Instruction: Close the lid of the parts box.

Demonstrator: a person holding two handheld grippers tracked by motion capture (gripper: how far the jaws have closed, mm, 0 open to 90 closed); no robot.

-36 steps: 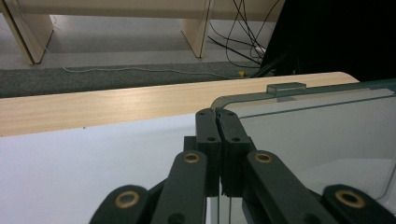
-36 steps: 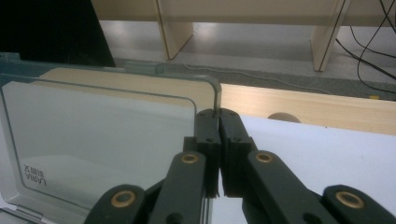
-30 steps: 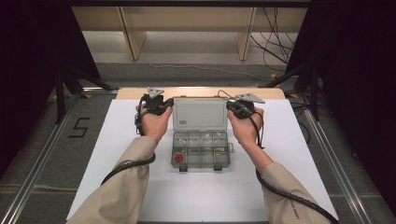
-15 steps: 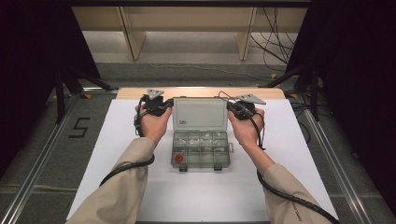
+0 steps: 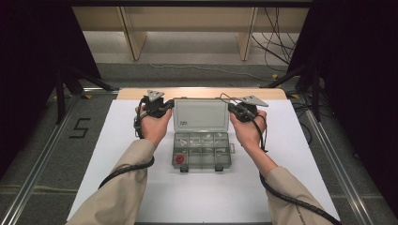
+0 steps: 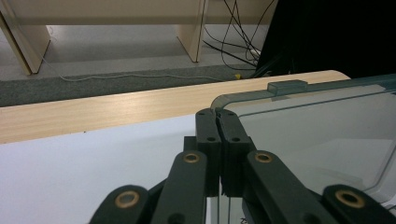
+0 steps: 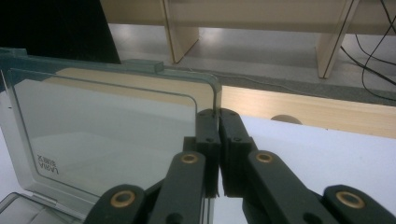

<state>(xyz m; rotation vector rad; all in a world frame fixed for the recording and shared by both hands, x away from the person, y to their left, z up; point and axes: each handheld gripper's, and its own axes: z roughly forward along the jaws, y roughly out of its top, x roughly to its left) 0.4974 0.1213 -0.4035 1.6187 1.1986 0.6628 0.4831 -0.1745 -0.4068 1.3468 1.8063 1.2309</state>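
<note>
at the far half of the white desk [image 5: 117,178], the clear lid [image 5: 201,115] of the organizer box [image 5: 202,151] is standing open between both claws. the left claw [image 6: 216,114] is pinching its left edge, the right claw [image 7: 217,113] its right edge, both clamped tight, so the hinge line is running straight across from hand to hand.

Left gripper [image 6: 217,116] clamped on clear lid [image 6: 317,126] edge — white mat [image 6: 93,158], wooden tabletop [image 6: 116,107] beyond.

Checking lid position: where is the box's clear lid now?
High view: the lid stands open mid-table behind the box, pinched between left gripper and right gripper.
</note>
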